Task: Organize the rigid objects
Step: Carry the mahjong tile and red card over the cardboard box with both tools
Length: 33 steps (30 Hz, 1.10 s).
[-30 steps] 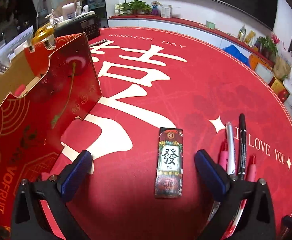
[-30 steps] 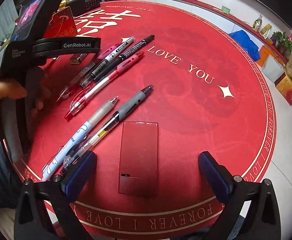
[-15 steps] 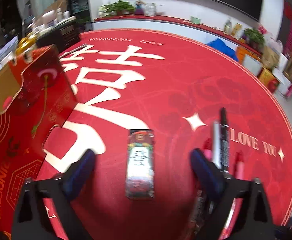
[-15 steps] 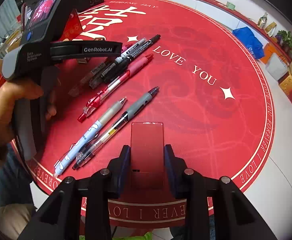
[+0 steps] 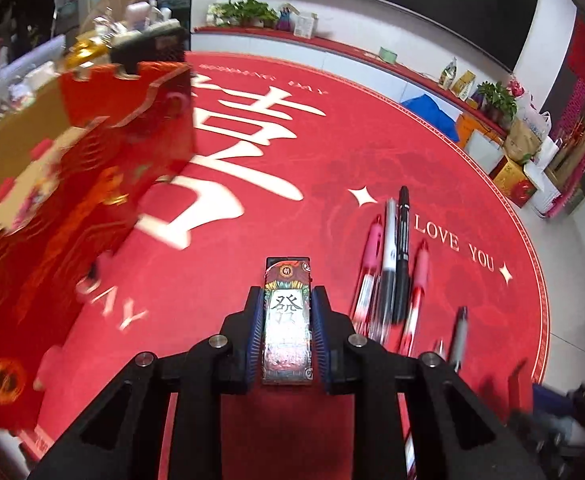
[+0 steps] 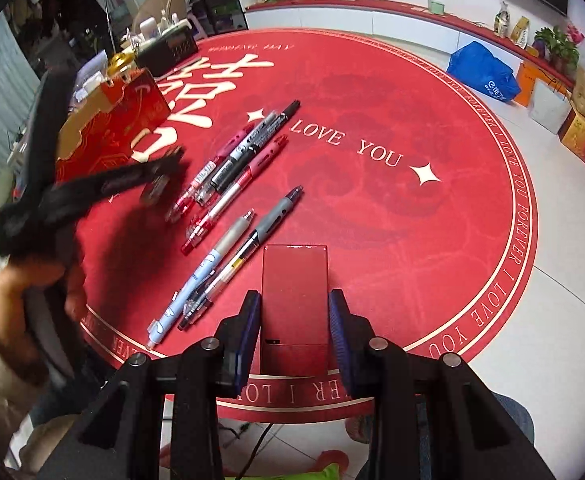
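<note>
My left gripper [image 5: 286, 336] is shut on a small printed box with a mahjong character [image 5: 287, 320] and holds it above the red round table mat [image 5: 332, 152]. My right gripper [image 6: 294, 332] is shut on a plain dark red box [image 6: 294, 304], lifted near the mat's front edge. Several pens [image 6: 236, 168] lie in a row on the mat, with two more pens [image 6: 228, 260] just left of the red box. The left gripper also shows in the right wrist view [image 6: 92, 188], blurred.
A tall red and gold carton [image 5: 64, 208] stands open at the left of the mat. A black radio [image 6: 168, 50] and clutter sit behind it. Boxes, bags and plants [image 6: 548, 92] line the floor at the right.
Both grippers have shut on their boxes and lifted them: the right one half a second ago, the left one since then. The left gripper has swung toward the carton.
</note>
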Each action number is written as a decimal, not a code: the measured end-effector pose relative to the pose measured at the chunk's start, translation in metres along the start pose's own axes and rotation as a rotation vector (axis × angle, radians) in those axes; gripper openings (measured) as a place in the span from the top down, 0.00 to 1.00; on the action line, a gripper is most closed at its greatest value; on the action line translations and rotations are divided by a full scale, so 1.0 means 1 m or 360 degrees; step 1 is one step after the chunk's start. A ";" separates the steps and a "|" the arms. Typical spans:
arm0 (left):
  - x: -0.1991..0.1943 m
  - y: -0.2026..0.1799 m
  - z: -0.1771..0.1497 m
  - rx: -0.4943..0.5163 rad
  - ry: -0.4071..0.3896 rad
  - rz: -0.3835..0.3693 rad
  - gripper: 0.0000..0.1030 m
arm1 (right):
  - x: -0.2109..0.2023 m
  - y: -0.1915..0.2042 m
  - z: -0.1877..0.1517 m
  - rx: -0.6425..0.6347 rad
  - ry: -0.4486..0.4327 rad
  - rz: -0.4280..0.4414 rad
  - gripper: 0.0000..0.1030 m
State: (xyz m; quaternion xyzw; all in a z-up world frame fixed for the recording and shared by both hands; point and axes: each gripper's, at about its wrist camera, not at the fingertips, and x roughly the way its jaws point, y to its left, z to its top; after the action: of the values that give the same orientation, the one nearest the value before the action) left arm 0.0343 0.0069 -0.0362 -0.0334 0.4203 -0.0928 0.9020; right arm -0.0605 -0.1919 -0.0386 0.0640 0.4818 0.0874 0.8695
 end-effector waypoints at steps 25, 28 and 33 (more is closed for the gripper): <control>-0.111 -0.019 -0.059 0.0246 -0.0353 0.0093 0.75 | -0.034 0.033 -0.003 0.0016 -0.0133 0.0004 0.66; -0.114 -0.017 -0.060 0.0234 -0.0364 0.0085 0.75 | -0.036 0.036 -0.002 0.0014 -0.0134 0.0008 0.66; -0.116 -0.016 -0.063 0.0231 -0.0366 0.0082 0.75 | -0.036 0.041 -0.002 -0.0006 -0.0133 0.0003 0.66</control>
State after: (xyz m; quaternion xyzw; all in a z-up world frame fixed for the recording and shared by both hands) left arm -0.0891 0.0155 0.0130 0.0321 0.3070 -0.0954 0.9464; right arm -0.0843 -0.1598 -0.0020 0.0663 0.4448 0.0863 0.8890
